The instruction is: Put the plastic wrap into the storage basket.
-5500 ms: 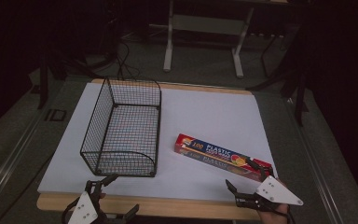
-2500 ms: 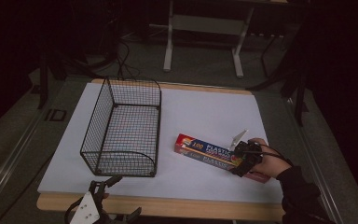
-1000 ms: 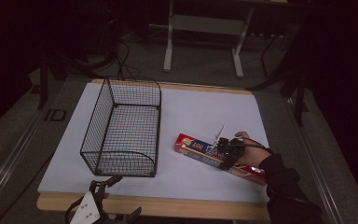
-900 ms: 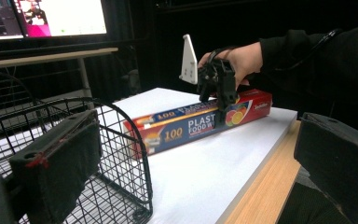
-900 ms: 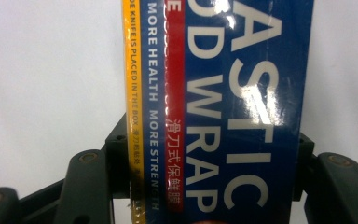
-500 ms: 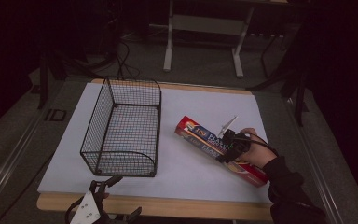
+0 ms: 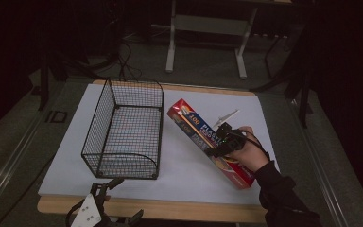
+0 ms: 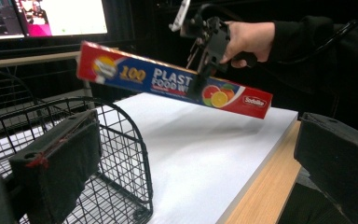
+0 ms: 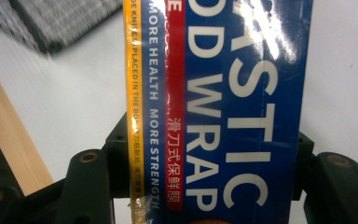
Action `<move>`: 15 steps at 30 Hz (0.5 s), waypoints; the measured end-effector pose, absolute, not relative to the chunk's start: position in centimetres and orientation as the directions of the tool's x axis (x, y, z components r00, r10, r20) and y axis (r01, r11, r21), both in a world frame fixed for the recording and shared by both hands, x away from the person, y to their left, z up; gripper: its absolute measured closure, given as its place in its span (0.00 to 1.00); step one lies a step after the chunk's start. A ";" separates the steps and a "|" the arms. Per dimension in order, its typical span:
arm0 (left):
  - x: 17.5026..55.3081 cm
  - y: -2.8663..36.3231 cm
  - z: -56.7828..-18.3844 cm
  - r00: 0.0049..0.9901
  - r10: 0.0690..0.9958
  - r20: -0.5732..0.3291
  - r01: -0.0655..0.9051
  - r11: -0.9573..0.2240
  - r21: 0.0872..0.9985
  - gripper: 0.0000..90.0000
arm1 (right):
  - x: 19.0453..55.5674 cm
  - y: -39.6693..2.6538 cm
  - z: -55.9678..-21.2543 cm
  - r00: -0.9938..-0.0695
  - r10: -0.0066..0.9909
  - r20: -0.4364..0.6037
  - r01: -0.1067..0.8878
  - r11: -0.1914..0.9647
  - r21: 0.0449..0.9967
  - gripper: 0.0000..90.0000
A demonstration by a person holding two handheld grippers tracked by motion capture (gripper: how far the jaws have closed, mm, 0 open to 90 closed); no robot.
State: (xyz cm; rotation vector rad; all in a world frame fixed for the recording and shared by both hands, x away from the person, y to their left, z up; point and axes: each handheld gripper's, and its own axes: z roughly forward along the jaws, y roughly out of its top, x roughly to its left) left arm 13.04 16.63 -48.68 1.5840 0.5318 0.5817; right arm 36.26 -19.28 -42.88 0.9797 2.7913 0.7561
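A long red and blue plastic wrap box (image 7: 191, 124) hangs tilted above the white table top, its far end raised beside the wire basket (image 7: 97, 120). My right gripper (image 7: 217, 147) is shut on the box's middle, one jaw on each long side. The right gripper view has the box (image 9: 233, 93) between the jaws of that gripper (image 9: 214, 186). In the left gripper view the box (image 8: 135, 74) is in the air under the right gripper (image 8: 200, 79). My left gripper (image 7: 128, 197) rests at the table's front edge, open, with nothing between its pads (image 8: 60, 158).
The black wire basket (image 8: 121, 135) stands empty on the left half of the white board (image 7: 189, 175). A wooden strip (image 7: 194, 210) edges the table front. Dark stands and cables lie on the floor behind the table.
The right gripper came in from the front edge, closed on the lying box and lifted it off the table, swinging its far end toward the basket. The left gripper stayed put.
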 end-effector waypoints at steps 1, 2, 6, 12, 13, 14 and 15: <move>13.0 16.6 -48.7 0.762 0.645 0.058 0.000 -0.090 0.996 0.02 | 36.3 -19.0 -42.7 -0.784 0.617 0.075 0.567 0.661 0.491 0.45; 13.0 16.6 -48.7 0.762 0.645 0.058 0.000 -0.090 0.996 0.02 | 36.3 -19.0 -42.7 -0.784 0.617 0.075 0.567 0.661 0.491 0.45; 13.0 16.6 -48.7 0.763 0.644 0.064 -0.002 -0.097 0.995 0.02 | 36.2 -17.6 -41.5 -0.767 0.637 0.079 0.573 0.623 0.533 0.45; 13.0 16.5 -48.7 0.758 0.649 0.071 0.001 -0.110 0.994 0.02 | 36.2 -15.9 -40.2 -0.745 0.662 0.080 0.579 0.583 0.571 0.45; 13.0 16.5 -48.8 0.754 0.652 0.077 -0.002 -0.115 0.993 0.02 | 36.2 -15.6 -40.0 -0.737 0.670 0.091 0.588 0.569 0.576 0.45; 13.1 16.5 -48.8 0.755 0.652 0.075 0.002 -0.117 0.993 0.02 | 36.3 -15.2 -39.7 -0.732 0.674 0.103 0.595 0.557 0.580 0.45; 13.1 16.5 -48.8 0.753 0.654 0.068 0.005 -0.110 0.994 0.02 | 36.3 -14.8 -39.4 -0.727 0.679 0.106 0.597 0.548 0.586 0.45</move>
